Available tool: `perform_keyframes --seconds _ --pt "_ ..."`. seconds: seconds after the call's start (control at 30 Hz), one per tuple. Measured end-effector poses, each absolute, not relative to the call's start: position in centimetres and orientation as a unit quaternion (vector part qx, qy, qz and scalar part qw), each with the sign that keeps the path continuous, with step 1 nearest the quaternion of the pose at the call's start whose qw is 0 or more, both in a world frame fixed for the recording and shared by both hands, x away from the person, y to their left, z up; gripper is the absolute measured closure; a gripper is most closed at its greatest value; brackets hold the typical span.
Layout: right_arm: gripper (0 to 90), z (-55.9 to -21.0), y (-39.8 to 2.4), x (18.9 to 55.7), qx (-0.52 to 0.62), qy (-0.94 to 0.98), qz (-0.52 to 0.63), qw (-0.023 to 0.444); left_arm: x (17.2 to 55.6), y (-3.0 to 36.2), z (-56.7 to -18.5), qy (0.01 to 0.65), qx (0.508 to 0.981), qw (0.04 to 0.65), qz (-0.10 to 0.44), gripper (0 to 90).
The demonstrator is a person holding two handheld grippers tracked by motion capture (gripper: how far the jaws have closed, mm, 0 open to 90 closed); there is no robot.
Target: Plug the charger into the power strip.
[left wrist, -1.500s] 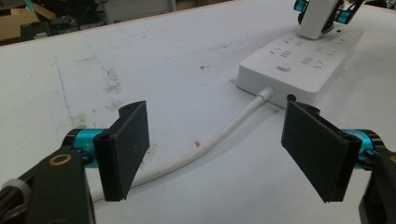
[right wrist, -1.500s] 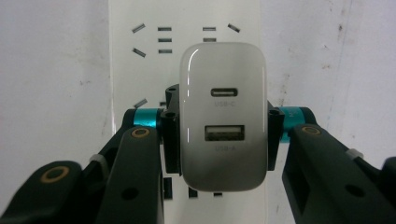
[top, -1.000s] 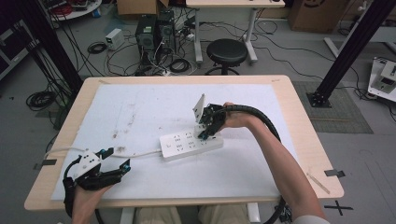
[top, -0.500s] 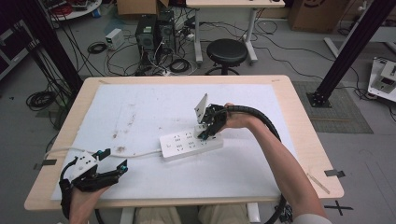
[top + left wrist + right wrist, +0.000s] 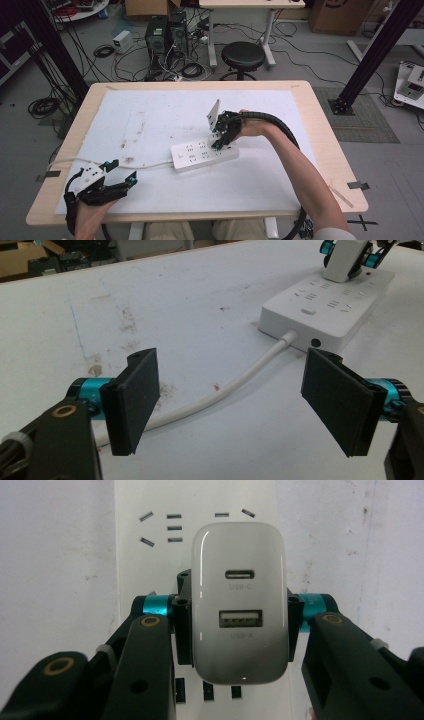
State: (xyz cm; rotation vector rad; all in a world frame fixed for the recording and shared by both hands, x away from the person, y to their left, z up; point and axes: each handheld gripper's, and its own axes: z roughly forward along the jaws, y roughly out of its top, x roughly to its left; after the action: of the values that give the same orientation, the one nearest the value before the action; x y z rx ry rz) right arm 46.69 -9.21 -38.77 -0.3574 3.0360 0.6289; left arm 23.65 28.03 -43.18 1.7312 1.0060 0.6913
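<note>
A white power strip (image 5: 204, 154) lies mid-table on the white mat, its white cable (image 5: 150, 165) running left. My right gripper (image 5: 223, 136) points down over the strip's right end, shut on a white USB charger (image 5: 241, 600) with a USB-C and a USB-A port. The charger stands against the strip's face (image 5: 197, 510); I cannot tell whether its pins are in. The same charger (image 5: 346, 260) shows far off in the left gripper view. My left gripper (image 5: 120, 172) rests at the front left, jaws open and empty, with the cable (image 5: 235, 385) passing on the mat between its pads (image 5: 132, 397).
The white mat (image 5: 150, 115) covers most of the wooden table (image 5: 327, 150), with some smudges at its left. A grey plate (image 5: 214, 114) stands up on top of the right gripper. Behind the table are a black stool (image 5: 242, 55), computers and floor cables.
</note>
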Motion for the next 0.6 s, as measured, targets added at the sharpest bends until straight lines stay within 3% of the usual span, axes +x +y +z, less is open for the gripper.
perform_keyframes --seconds 0.1,0.37,0.6 --pt "63.8 -38.92 -9.34 47.23 -0.109 0.972 0.209 -0.009 23.53 28.23 -43.29 0.417 0.712 0.488 0.284 23.4" --pt "63.8 -38.73 -9.10 46.29 -0.108 0.974 0.197 0.020 23.50 28.12 -43.08 0.416 0.709 0.492 0.286 23.4" --pt "63.8 -38.91 -9.43 46.77 -0.110 0.971 0.211 0.006 23.66 28.12 -43.34 0.416 0.712 0.489 0.284 23.4"
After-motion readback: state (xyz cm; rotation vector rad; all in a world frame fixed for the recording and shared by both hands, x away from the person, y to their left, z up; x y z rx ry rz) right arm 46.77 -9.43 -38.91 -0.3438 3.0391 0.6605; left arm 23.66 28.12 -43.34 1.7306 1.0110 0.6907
